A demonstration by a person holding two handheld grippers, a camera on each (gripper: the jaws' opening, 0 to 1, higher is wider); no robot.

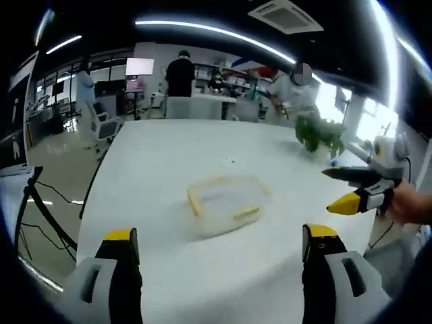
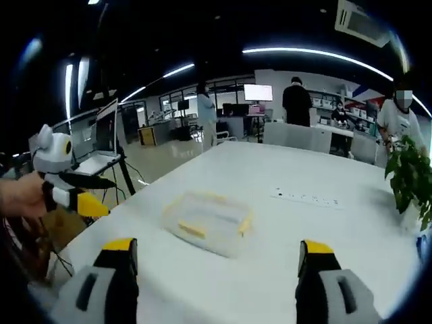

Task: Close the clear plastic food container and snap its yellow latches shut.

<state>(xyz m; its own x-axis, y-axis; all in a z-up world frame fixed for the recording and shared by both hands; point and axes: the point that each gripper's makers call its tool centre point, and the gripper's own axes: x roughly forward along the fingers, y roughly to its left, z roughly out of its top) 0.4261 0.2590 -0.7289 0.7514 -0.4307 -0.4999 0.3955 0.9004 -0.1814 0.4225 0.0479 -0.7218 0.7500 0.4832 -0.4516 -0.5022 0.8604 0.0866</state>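
Note:
A clear plastic food container (image 1: pixel 225 202) with yellow latches lies on the white table (image 1: pixel 169 155), its lid resting on top. My left gripper (image 1: pixel 221 244) is open, its yellow-tipped jaws wide apart on the near side of the container, not touching it. The right gripper (image 1: pixel 354 190) enters the left gripper view from the right, held by a hand, open and clear of the container. In the right gripper view the container (image 2: pixel 208 221) sits ahead of my open right gripper (image 2: pixel 216 253), and the left gripper (image 2: pixel 79 192) hangs at the left table edge.
A potted green plant (image 1: pixel 318 131) stands at the far right of the table (image 2: pixel 324 229); the plant (image 2: pixel 410 177) is right of the container. A power strip (image 2: pixel 305 197) lies beyond the container. People and desks fill the room behind. The table edge and cables lie left.

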